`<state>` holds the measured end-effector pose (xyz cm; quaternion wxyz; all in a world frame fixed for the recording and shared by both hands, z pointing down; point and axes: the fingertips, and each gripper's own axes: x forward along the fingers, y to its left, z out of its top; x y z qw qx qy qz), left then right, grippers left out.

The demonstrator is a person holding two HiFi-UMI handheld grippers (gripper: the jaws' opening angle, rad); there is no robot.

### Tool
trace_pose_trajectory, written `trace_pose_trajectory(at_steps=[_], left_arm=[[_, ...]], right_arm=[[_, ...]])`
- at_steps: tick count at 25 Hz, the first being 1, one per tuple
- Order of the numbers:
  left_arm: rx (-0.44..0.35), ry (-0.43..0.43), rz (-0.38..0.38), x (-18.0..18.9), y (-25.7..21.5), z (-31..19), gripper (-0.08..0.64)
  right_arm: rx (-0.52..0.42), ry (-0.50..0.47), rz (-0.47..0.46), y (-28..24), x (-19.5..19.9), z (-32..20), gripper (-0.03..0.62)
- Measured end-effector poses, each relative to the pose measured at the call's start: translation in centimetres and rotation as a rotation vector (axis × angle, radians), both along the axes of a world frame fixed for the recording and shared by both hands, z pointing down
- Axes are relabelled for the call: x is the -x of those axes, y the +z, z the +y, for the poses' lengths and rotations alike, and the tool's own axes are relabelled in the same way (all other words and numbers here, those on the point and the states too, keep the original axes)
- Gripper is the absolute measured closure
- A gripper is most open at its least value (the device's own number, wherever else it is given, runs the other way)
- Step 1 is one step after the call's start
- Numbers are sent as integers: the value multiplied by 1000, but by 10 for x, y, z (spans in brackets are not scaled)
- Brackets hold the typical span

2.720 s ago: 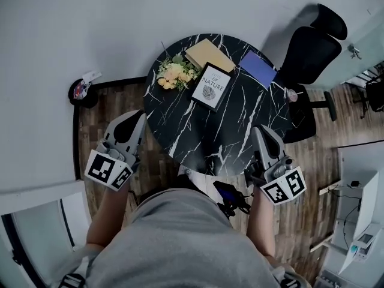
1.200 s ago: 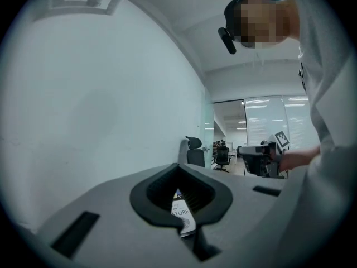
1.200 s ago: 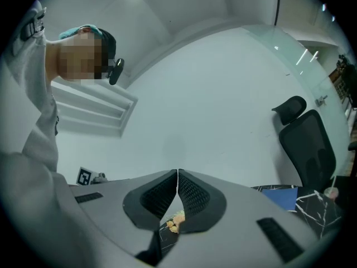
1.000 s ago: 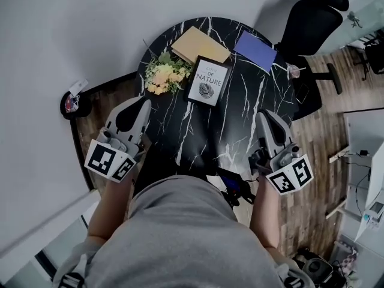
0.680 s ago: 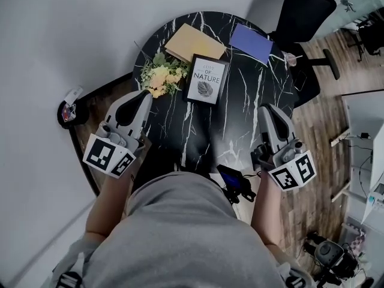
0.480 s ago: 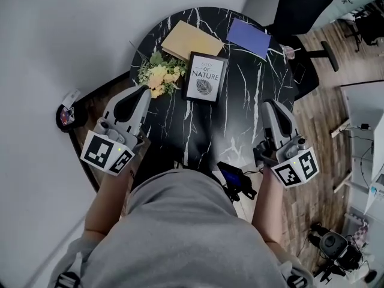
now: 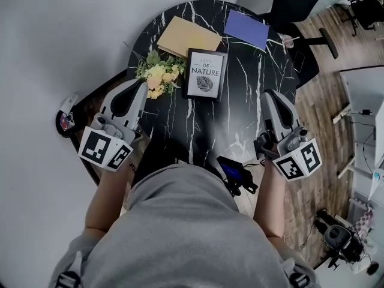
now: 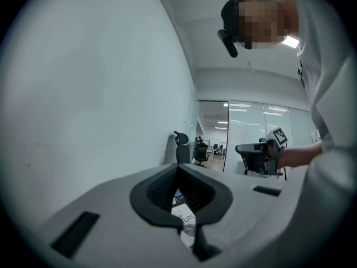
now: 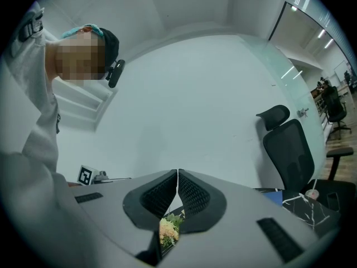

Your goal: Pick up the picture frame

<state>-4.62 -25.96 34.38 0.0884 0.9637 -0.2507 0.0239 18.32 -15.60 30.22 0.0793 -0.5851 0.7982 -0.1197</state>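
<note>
Lengthwise, the picture frame (image 7: 205, 74) runs near to far on the table (image 7: 240, 113), top edge far, just right of the flowers (image 7: 157, 74); its print reads "OF NATURE". Left gripper (image 7: 137, 84) and right gripper (image 7: 268, 93) are both closed and empty.

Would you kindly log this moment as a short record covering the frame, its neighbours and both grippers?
Picture frame: face up on the black marble table, untouched
Neighbours: flower bouquet at its left; tan book and blue notebook beyond
Left gripper: shut, empty, near the bouquet
Right gripper: shut, empty, over the table's right side
</note>
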Motion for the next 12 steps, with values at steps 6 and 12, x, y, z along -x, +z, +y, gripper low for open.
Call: trace_pose_trajectory(at_steps=[6, 12], left_arm=[[9, 1, -9, 3, 4, -8, 554], [19, 1, -13, -1, 8, -11, 554]], right_arm=[[17, 12, -8, 7, 0, -4, 565], [22, 16, -21, 12, -3, -9, 565]])
